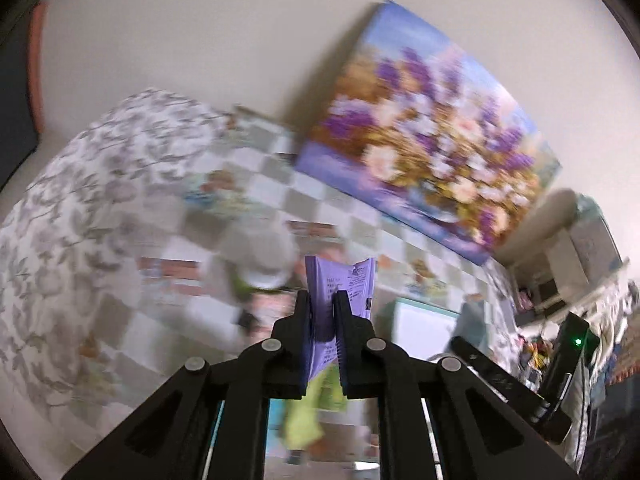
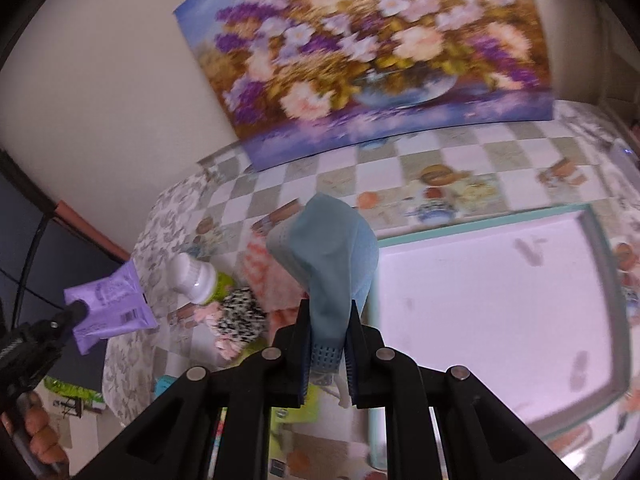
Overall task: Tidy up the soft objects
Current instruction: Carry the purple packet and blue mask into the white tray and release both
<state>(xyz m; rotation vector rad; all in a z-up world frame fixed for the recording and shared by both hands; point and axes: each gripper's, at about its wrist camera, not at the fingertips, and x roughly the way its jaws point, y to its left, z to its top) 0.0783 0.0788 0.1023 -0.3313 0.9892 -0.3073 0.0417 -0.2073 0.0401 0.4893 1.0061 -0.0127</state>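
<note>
I have a soft thing in each of my tongs. My right tongs [image 2: 327, 354] are clamped on a folded blue cloth [image 2: 334, 264], which stands up out of the jaws with its long axis running straight ahead along the fingers. My left tongs [image 1: 321, 312] are closed on a purple soft pack [image 1: 344, 284], printed with small text and pinched across its lower part; in the right wrist view the same pack [image 2: 110, 304] hangs off to my far left, over the edge of the bench.

The relation that matters for the next move, as I judge it: the white tray with the teal rim [image 2: 600, 248] lies just ahead and to the right of the blue cloth, so the right hand is much the nearer one to it. The cloth's tip sits near the tray's left rim, not over the floor of the tray. The left hand would have to cross the whole bench.

Between the two hands lie a white-capped bottle [image 2: 196, 276] on its side, a black-and-white speckled fabric piece [image 2: 240, 312] and an orange-patterned cloth [image 2: 272, 276], close together.

The bench carries a checkered oilcloth [image 2: 400, 172] with printed pictures, and a grey leaf-pattern cloth [image 1: 80, 220] covers its left end. A flower painting [image 2: 360, 48] leans against the pale wall behind. Both views are motion-blurred.
</note>
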